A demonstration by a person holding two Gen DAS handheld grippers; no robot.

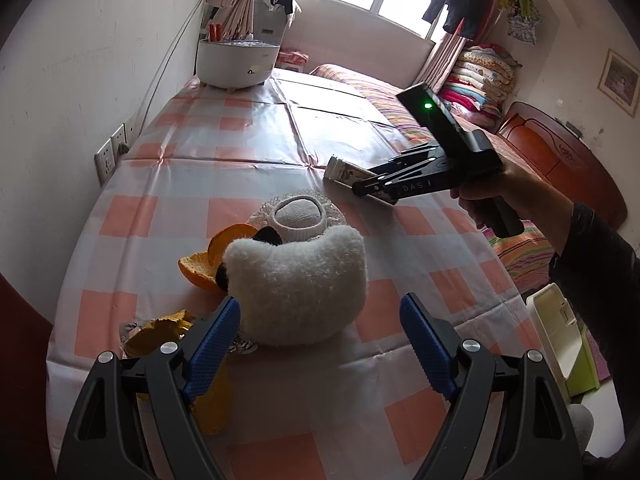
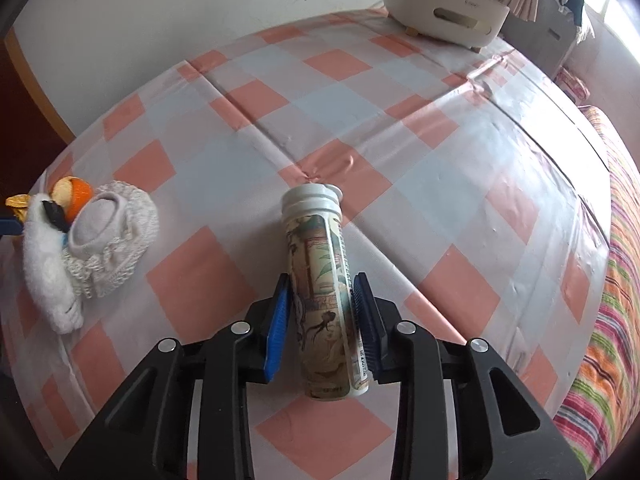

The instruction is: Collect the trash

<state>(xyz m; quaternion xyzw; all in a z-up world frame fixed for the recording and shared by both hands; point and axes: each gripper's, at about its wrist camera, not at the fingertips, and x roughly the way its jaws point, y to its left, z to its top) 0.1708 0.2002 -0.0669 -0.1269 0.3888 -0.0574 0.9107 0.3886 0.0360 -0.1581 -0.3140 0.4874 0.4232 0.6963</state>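
A printed tube with a white cap (image 2: pixel 320 280) lies between the blue pads of my right gripper (image 2: pixel 323 286), which is shut on it just above the checked tablecloth (image 2: pixel 400 140). The tube also shows in the left wrist view (image 1: pixel 348 171), held by the right gripper (image 1: pixel 380 186). My left gripper (image 1: pixel 320 308) is open, its pads on either side of a fluffy white slipper-like item (image 1: pixel 298 284). Orange peel (image 1: pixel 216 254) and a yellow crinkled wrapper (image 1: pixel 160 330) lie left of it.
A knitted white hat (image 1: pixel 298 212) lies behind the fluffy item. A white tub with utensils (image 1: pixel 236 60) stands at the table's far end by the wall. A bed with a striped cover (image 2: pixel 616 280) runs along the table's right side. A white bin (image 1: pixel 556 340) stands on the floor at right.
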